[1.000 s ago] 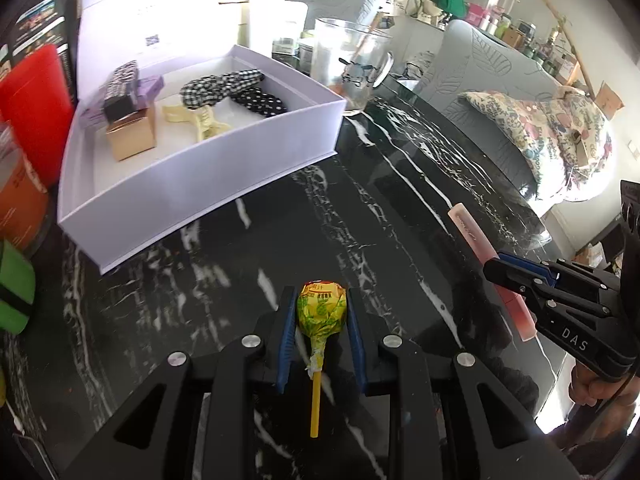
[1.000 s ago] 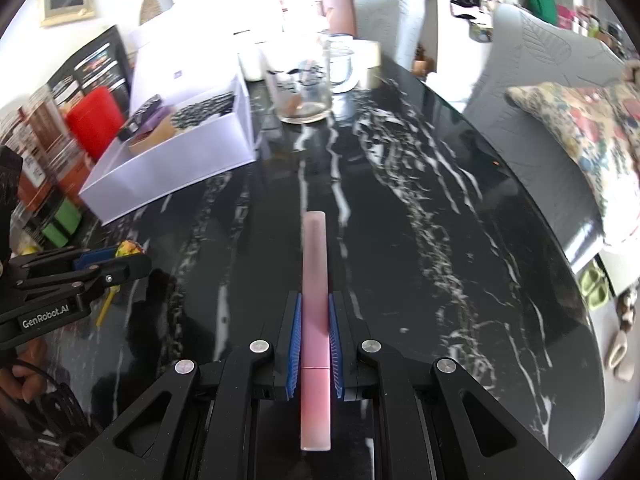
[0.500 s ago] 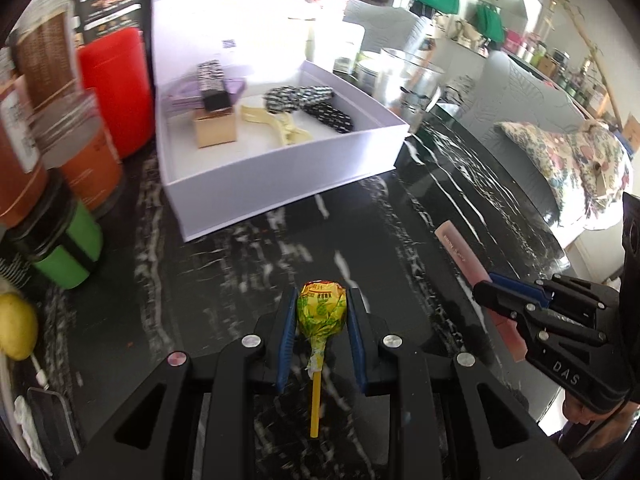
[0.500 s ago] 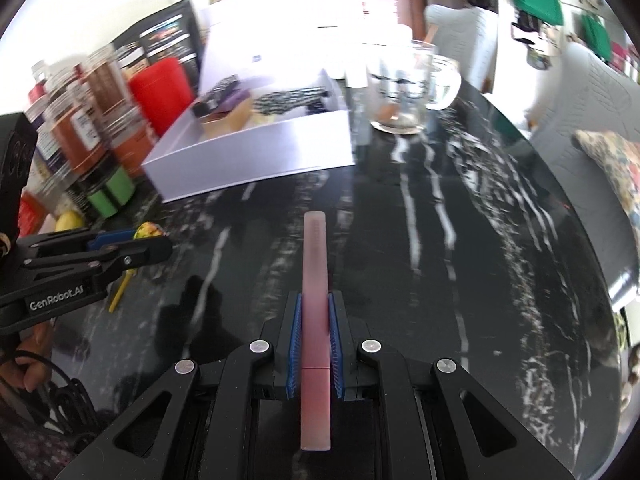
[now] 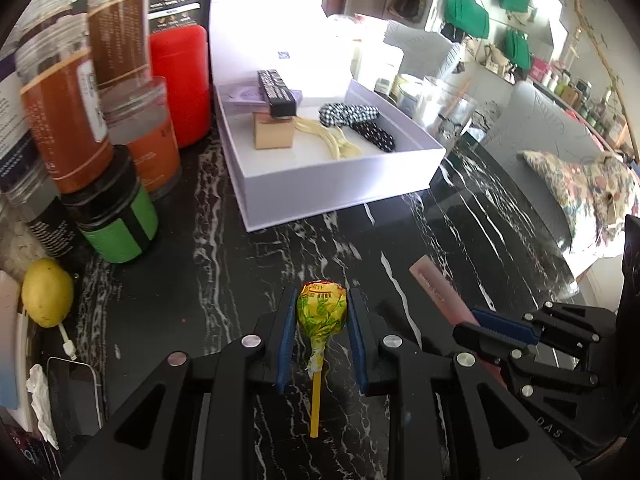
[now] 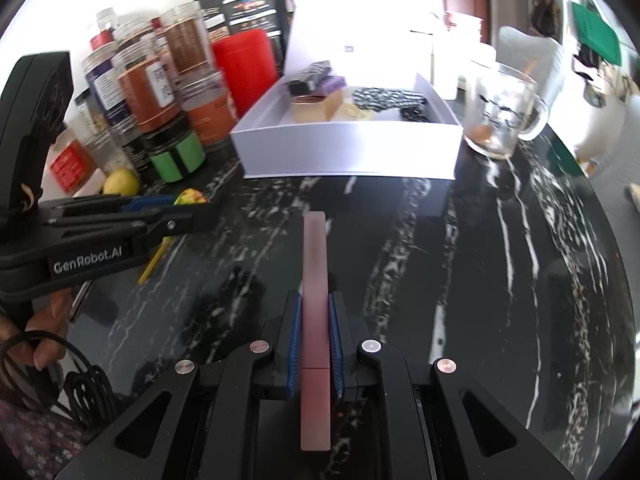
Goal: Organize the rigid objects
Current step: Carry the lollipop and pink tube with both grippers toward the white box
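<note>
My left gripper (image 5: 320, 304) is shut on a lollipop (image 5: 321, 311) in a yellow-green wrapper, its yellow stick trailing back between the fingers. My right gripper (image 6: 314, 308) is shut on a long pink bar (image 6: 315, 280) that sticks out ahead of the pads. Both hang over the black marble table (image 6: 500, 280), short of an open white box (image 5: 340, 184) that holds a tan carton (image 5: 273, 135), a black-and-white stick, a cream clip and dotted hair ties (image 5: 362, 120). In the right wrist view the left gripper (image 6: 196, 210) shows at the left with the lollipop (image 6: 190, 196).
Several jars stand left of the box: a red one (image 5: 180, 84), orange ones (image 5: 72, 120) and a green-labelled one (image 5: 118, 220). A lemon (image 5: 47, 292), a phone (image 5: 74, 396) and a tissue lie at the near left. A glass mug (image 6: 502, 116) stands right of the box.
Both grippers have swung left and moved nearer the white box, still holding the lollipop and the pink bar. The jars and the lemon have come into the left wrist view.
</note>
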### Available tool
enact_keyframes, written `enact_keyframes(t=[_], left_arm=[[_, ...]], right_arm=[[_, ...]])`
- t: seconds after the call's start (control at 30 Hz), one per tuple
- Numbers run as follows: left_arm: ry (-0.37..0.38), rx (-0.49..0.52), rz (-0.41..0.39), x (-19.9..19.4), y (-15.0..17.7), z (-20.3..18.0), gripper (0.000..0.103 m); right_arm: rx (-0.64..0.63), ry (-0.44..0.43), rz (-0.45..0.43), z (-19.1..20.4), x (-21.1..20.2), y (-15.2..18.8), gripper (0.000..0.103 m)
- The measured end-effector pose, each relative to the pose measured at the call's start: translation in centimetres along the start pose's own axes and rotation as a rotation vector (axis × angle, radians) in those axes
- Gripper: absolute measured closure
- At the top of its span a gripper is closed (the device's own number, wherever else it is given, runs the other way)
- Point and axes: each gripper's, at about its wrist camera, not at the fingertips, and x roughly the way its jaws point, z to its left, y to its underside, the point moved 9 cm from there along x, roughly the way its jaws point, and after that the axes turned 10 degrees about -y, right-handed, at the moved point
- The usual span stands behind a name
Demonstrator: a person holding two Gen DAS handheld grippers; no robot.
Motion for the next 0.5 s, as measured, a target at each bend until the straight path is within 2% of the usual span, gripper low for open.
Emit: enact_keyframes(t=[0.5], left_arm=[[-0.011, -0.007, -0.071, -1.0, -3.9, 0.4, 0.079]], right_arm=[[-0.096, -0.004, -0.029, 0.7, -0.9, -4.1, 0.090]])
